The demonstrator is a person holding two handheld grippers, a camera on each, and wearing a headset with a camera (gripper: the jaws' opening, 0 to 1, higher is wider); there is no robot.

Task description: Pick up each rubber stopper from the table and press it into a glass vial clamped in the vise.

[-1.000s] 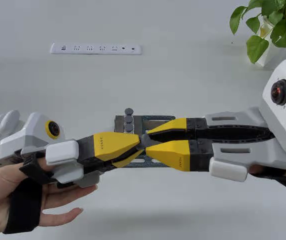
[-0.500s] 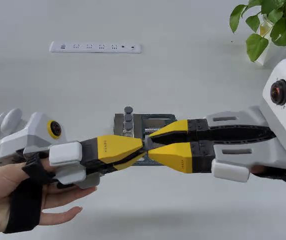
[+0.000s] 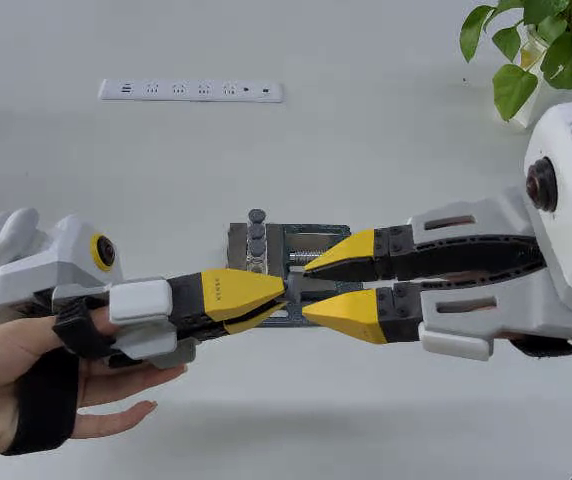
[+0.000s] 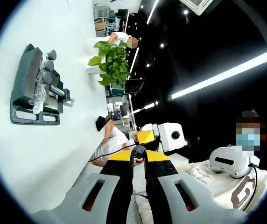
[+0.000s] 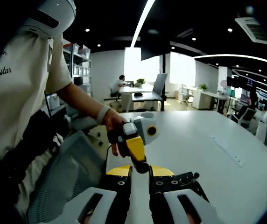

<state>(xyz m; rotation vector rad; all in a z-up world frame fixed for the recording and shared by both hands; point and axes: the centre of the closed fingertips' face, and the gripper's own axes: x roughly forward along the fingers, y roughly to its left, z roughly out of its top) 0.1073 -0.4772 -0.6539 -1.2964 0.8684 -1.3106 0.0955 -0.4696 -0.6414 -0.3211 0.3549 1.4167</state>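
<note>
Above the white table, my left gripper [image 3: 282, 291] comes in from the left, shut on a small dark rubber stopper [image 4: 139, 151] at its yellow tips. My right gripper [image 3: 306, 290] faces it from the right. Its jaws stand open above and below the left gripper's tip, and the stopper [image 5: 143, 167] sits between them without touching. Behind the tips stands the dark vise [image 3: 316, 242], clamping a row of glass vials [image 3: 257, 240] capped with dark stoppers. In the left gripper view the vise [image 4: 24, 88] lies at the upper left.
A white power strip [image 3: 191, 94] lies far back on the table. A leafy potted plant [image 3: 541, 50] stands at the back right corner. In the right gripper view a grey mesh chair [image 5: 63, 182] stands by the table edge.
The right gripper's jaws have spread apart, off the stopper they were closing on. The left gripper keeps hold of the stopper. Both grippers sit a little lower in the picture.
</note>
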